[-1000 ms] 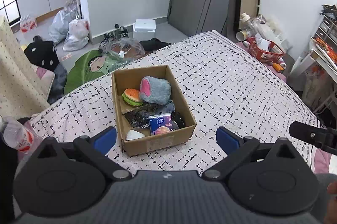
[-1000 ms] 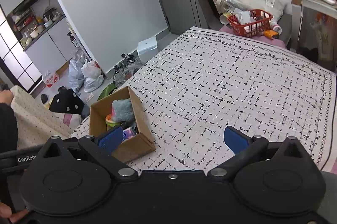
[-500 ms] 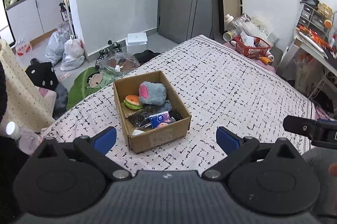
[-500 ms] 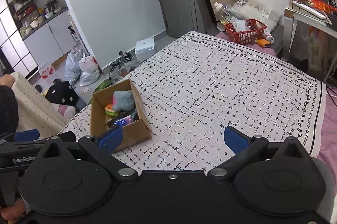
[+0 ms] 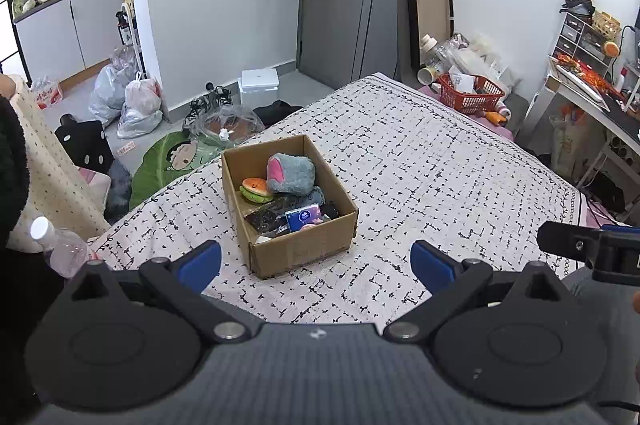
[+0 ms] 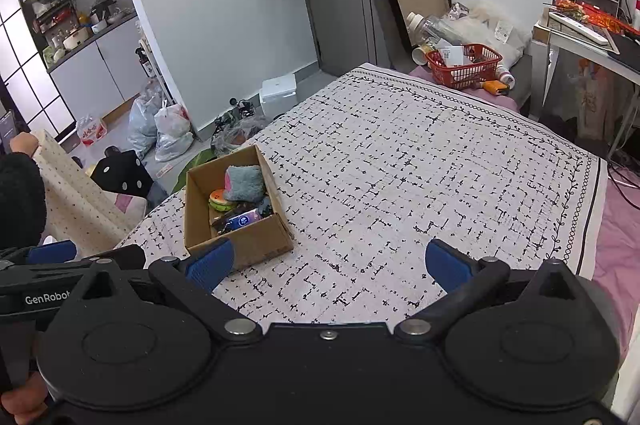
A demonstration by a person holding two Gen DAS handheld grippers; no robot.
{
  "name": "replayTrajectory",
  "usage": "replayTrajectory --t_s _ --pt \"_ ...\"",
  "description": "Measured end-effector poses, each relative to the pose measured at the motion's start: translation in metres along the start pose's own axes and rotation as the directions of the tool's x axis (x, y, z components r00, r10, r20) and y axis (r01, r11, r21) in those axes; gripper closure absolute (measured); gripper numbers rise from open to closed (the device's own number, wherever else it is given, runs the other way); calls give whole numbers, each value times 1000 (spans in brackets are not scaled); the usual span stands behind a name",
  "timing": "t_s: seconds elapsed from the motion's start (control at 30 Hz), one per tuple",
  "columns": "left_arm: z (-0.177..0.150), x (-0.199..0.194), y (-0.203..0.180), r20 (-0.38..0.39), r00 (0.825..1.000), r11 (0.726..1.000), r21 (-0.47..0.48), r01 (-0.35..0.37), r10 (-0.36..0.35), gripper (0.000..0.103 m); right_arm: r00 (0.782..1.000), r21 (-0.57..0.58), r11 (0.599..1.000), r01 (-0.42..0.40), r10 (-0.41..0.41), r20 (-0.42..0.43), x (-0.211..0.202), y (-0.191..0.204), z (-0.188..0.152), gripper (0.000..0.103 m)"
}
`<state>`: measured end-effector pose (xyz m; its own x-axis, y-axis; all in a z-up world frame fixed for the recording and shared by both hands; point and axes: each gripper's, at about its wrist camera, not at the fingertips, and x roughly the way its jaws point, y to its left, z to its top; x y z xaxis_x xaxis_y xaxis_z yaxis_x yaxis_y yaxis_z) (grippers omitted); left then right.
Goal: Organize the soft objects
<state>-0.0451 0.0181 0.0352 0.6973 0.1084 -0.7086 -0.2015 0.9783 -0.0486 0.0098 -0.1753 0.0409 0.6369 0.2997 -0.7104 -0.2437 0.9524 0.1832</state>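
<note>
A cardboard box sits on the patterned bed cover. In it lie a grey plush with a pink mouth, a burger plush, a blue tissue pack and dark items. The box also shows in the right wrist view, with the grey plush inside. My left gripper is open and empty, held above and in front of the box. My right gripper is open and empty, to the right of the box.
A red basket with clutter sits beyond the bed's far end. Bags and a green cushion lie on the floor to the left. A desk stands at right. A plastic bottle is near left.
Both grippers have pulled back and up from the box, so it looks smaller and farther away. Both stay open and empty.
</note>
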Motion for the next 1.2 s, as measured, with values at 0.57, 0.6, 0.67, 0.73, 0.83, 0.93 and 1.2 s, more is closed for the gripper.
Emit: replayTrajectory --t_s 0.57,0.6,0.67,0.73,0.83,0.93,1.2 --pt "-8 -36 1 51 999 1000 16 6 -6 3 999 -9 1000 13 -13 51 -32 2 -6 0" --pt "-8 -38 0 55 999 1000 21 1 -3 3 999 -12 1000 16 -15 52 -33 2 -7 0" --pt "-10 -42 -1 64 998 1000 29 -5 3 3 999 -18 1000 17 -16 52 -34 3 -8 0" --pt "-10 -43 0 64 998 1000 28 1 -3 3 999 -25 1000 15 -14 49 -34 4 -9 0" --pt "-11 -45 1 62 998 1000 27 -5 3 3 999 -25 1000 15 -13 49 -35 4 -10 0" --pt "-11 -46 1 62 998 1000 27 -9 8 3 999 -21 1000 15 -14 46 -35 3 -10 0" --pt "-12 -45 2 55 998 1000 23 -2 0 3 998 -34 999 38 -36 60 -35 4 -12 0"
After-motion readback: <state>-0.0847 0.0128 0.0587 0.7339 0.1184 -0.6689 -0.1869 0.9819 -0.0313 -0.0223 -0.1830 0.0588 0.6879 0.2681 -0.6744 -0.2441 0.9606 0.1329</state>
